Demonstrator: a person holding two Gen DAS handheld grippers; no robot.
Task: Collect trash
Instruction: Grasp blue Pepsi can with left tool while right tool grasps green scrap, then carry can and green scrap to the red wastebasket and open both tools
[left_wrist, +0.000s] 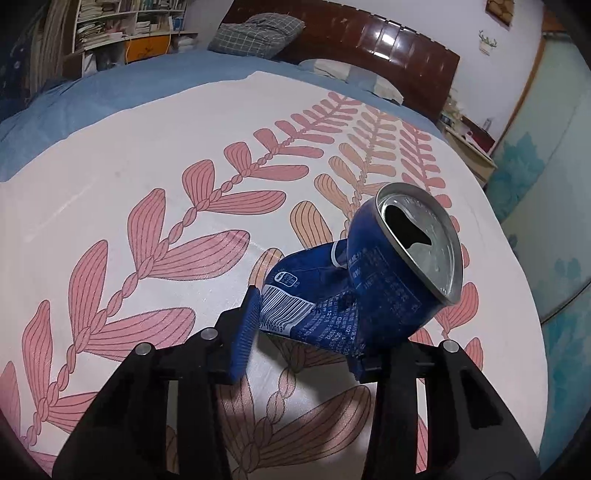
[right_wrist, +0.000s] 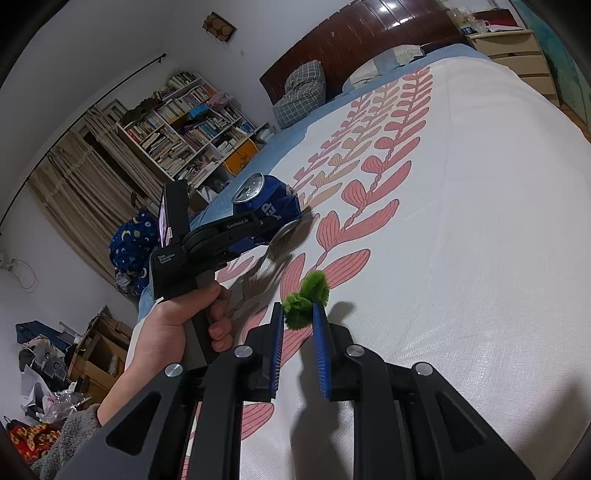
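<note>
A crushed blue soda can (left_wrist: 369, 273) with an open silver top is held between the blue pads of my left gripper (left_wrist: 306, 325), lifted above the bedspread. The same can (right_wrist: 267, 205) and the left gripper (right_wrist: 240, 229) show in the right wrist view, held by a hand. My right gripper (right_wrist: 300, 314) is shut on a crumpled green fuzzy piece of trash (right_wrist: 306, 304), a little above the bed.
A white bedspread (left_wrist: 110, 184) with pink leaf print covers a blue-sheeted bed (right_wrist: 480, 221). Pillows (right_wrist: 303, 92) and a dark headboard (left_wrist: 388, 40) lie at the far end. A bookshelf (right_wrist: 188, 125), a nightstand (right_wrist: 517, 55) and floor clutter (right_wrist: 55, 369) surround it.
</note>
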